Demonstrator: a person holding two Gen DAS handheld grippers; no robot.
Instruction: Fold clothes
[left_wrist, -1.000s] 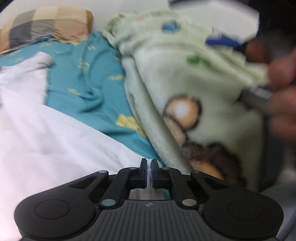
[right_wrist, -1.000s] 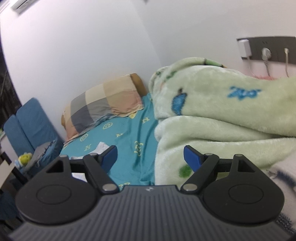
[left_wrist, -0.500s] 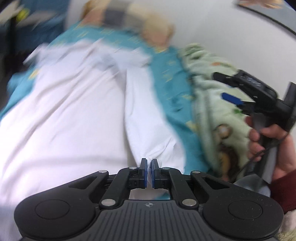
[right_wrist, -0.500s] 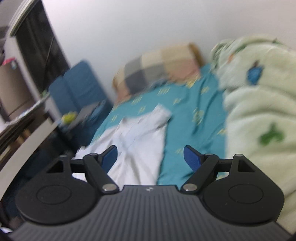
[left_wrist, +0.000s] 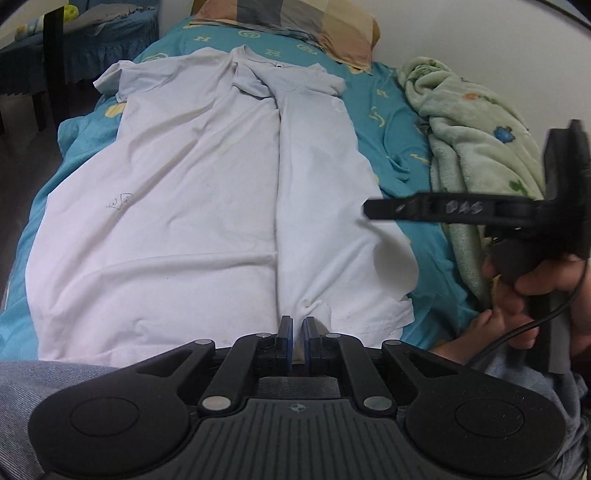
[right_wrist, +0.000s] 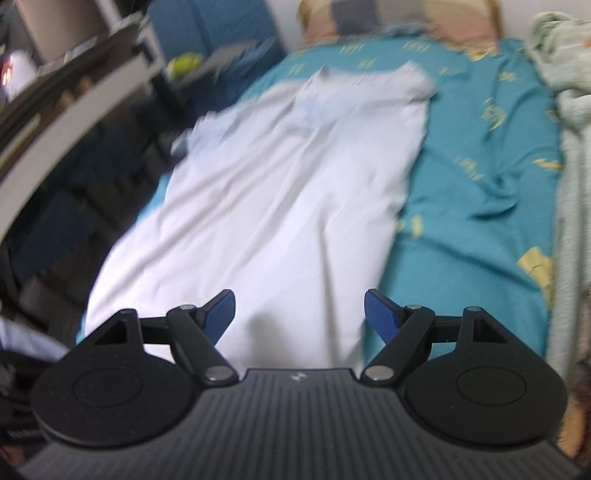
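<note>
Your left gripper (left_wrist: 297, 328) is closed, and its blue pads pinch the bottom hem of the white T-shirt (left_wrist: 192, 206) just where a long fold line begins. The T-shirt lies spread on the bed (left_wrist: 391, 122), stretching away from this gripper to the collar at the far end, near the checked pillow (left_wrist: 314, 22). The right side panel seems already turned in over the body, so its inner edge runs straight ahead of the left gripper toward the collar.

Your right gripper (right_wrist: 300, 310) is wide apart and holds nothing; the white cloth lies below and ahead of it, with the shirt's right edge a little to the right of its tips. In the left wrist view you see it from the side, hovering over the shirt's right part, with the green blanket (left_wrist: 476, 125) behind it. The right wrist picture is blurred, so I cannot tell how near the fingers are to the cloth.

I judge that you are in the lengthwise folding step, and the first side is nearly set. The next move asks you to release or smooth the pinched hem, then take the opposite side at hem and shoulder and bring it across. Keep the cloth flat, because wrinkles show in the middle.
</note>
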